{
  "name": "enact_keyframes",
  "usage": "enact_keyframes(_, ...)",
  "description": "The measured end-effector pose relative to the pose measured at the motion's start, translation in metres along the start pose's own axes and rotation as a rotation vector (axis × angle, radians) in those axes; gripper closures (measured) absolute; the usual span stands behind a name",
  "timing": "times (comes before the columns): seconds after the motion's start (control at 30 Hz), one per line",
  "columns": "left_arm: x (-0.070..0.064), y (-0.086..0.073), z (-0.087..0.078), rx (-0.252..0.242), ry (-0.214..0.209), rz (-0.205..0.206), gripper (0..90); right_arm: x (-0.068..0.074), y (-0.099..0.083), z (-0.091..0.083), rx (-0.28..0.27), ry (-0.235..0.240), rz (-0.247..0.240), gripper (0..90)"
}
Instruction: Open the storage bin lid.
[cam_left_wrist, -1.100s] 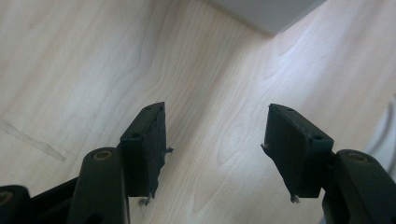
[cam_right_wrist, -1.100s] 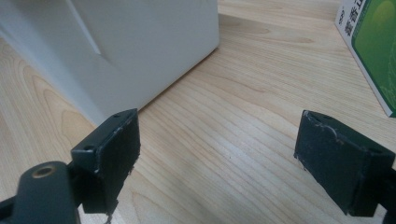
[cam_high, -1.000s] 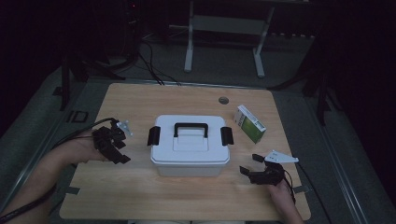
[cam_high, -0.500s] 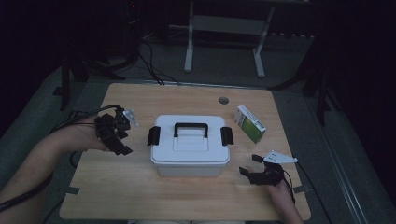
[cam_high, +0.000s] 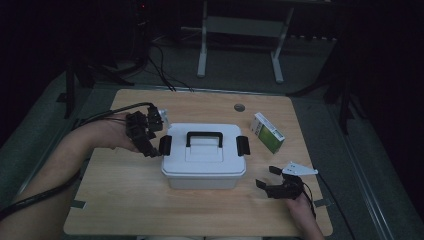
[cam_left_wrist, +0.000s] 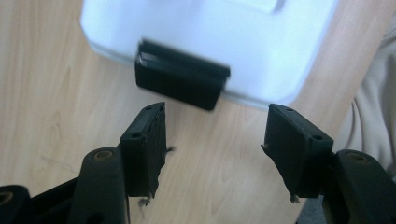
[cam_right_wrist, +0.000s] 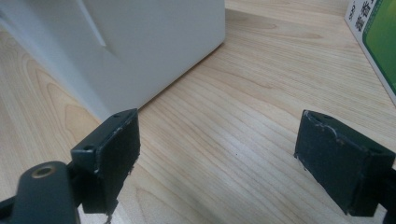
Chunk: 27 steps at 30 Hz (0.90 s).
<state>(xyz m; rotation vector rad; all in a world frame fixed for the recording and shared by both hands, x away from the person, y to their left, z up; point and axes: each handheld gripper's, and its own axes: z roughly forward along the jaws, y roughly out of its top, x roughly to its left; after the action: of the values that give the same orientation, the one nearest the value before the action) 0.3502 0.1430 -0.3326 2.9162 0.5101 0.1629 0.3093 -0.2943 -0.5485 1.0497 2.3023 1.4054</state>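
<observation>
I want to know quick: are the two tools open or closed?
Left tool: open, holding nothing, by the box's black latch.
Right tool: open, holding nothing.

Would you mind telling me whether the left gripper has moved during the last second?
Yes. The left gripper has travelled away from the person and rightward toward the white box, now open beside its left black latch.

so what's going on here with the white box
A person holds a gripper in each hand at a wooden table. The left gripper, jaws open, is at the black latch on the left end of the white box, not touching it. The lid looks shut. The right gripper rests open near the box's right front corner, beside a green carton.
</observation>
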Motion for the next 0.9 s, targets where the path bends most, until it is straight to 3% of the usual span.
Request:
enact_keyframes(0.43, 0.009, 0.047, 0.009, 0.021, -0.002, 0.051, 39.2, 0.000, 0.000, -0.001, -0.006, 0.010, -0.002, 13.8)
enact_keyframes(0.9, 0.018, 0.094, 0.026, 0.075, -0.007, 0.107, 39.2, 0.002, -0.001, 0.001, 0.002, 0.012, -0.012, 13.8)
